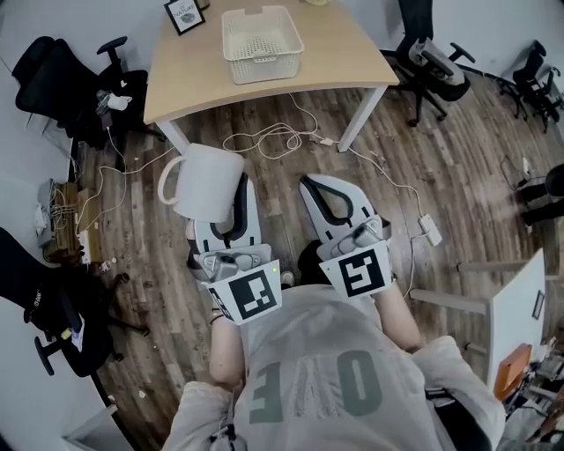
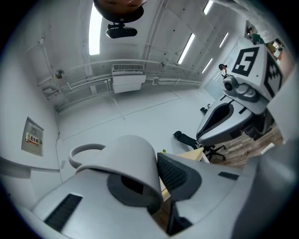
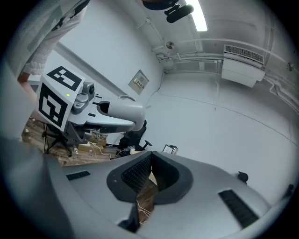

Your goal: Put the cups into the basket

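A white mug with its handle to the left is clamped by its wall in my left gripper, held over the wooden floor in front of the table. In the left gripper view the mug lies tilted between the jaws, with one jaw inside its mouth. My right gripper is beside it to the right, shut and with nothing in it; its pads meet. The cream plastic basket stands on the light wooden table ahead, apart from both grippers, and looks empty.
A framed picture stands at the table's back left. Cables and a power strip lie on the floor before the table. Black office chairs stand left and right. A white desk is at the right.
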